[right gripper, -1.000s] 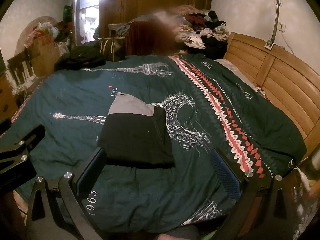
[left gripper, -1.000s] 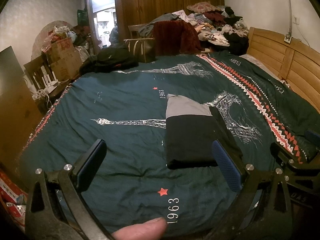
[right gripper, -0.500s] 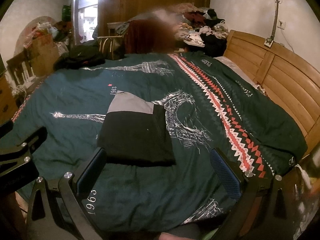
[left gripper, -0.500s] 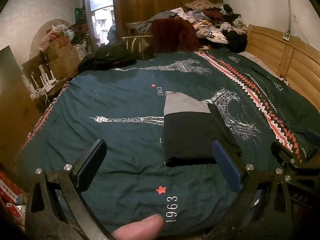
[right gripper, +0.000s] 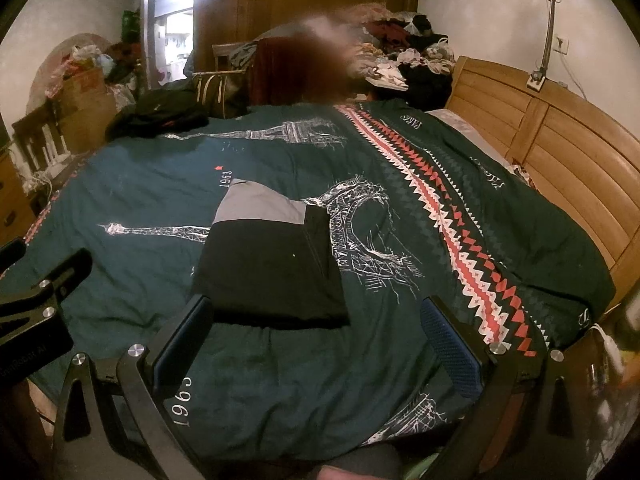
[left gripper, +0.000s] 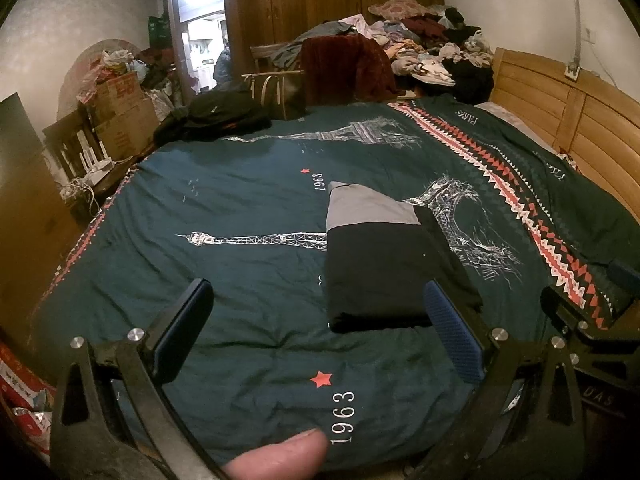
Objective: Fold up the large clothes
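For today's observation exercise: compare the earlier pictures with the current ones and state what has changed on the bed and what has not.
Both open grippers, left gripper and right gripper, drew back slightly from the folded black-and-grey garment; nothing was grasped or released. The garment stayed folded in place on the dark teal Eiffel Tower bedspread.

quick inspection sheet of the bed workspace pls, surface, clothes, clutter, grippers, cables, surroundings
surface: dark green duvet with Eiffel Tower print, slightly wrinkled.
job's things: black and grey garment lies folded in a rectangle near the middle of the bed.
clutter: black clothes pile at the far edge; mixed laundry heap beyond the bed.
grippers: left gripper and right gripper both open, holding nothing.
cables: white cords at left of the bed.
surroundings: wooden headboard at right, cardboard boxes at left.
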`<state>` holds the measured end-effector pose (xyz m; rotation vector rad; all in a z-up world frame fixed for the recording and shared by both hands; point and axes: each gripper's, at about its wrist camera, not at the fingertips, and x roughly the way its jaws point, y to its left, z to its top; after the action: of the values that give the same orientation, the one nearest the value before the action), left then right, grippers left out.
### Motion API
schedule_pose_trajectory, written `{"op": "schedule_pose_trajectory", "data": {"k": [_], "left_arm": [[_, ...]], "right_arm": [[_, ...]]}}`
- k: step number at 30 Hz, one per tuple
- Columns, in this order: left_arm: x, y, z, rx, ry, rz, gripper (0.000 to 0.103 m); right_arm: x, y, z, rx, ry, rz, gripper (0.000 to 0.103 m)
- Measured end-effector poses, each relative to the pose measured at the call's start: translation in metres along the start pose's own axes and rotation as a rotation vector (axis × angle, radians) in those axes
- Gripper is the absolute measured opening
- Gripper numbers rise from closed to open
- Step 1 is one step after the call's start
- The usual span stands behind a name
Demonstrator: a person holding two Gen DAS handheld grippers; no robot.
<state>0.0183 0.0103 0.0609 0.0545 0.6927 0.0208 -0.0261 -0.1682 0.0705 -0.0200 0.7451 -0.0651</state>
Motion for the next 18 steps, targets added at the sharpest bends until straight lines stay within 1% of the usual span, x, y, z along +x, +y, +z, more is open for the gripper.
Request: {"op": "schedule_pose_trajectory", "data": {"k": [18], "left_arm": [[0.0018,-0.0024,-0.0010,0.013,-0.003,-0.017,0.103]], "right_arm": [[-0.0001,-0.0010,0.0019,0.002,0.001,0.000,0.103]]}}
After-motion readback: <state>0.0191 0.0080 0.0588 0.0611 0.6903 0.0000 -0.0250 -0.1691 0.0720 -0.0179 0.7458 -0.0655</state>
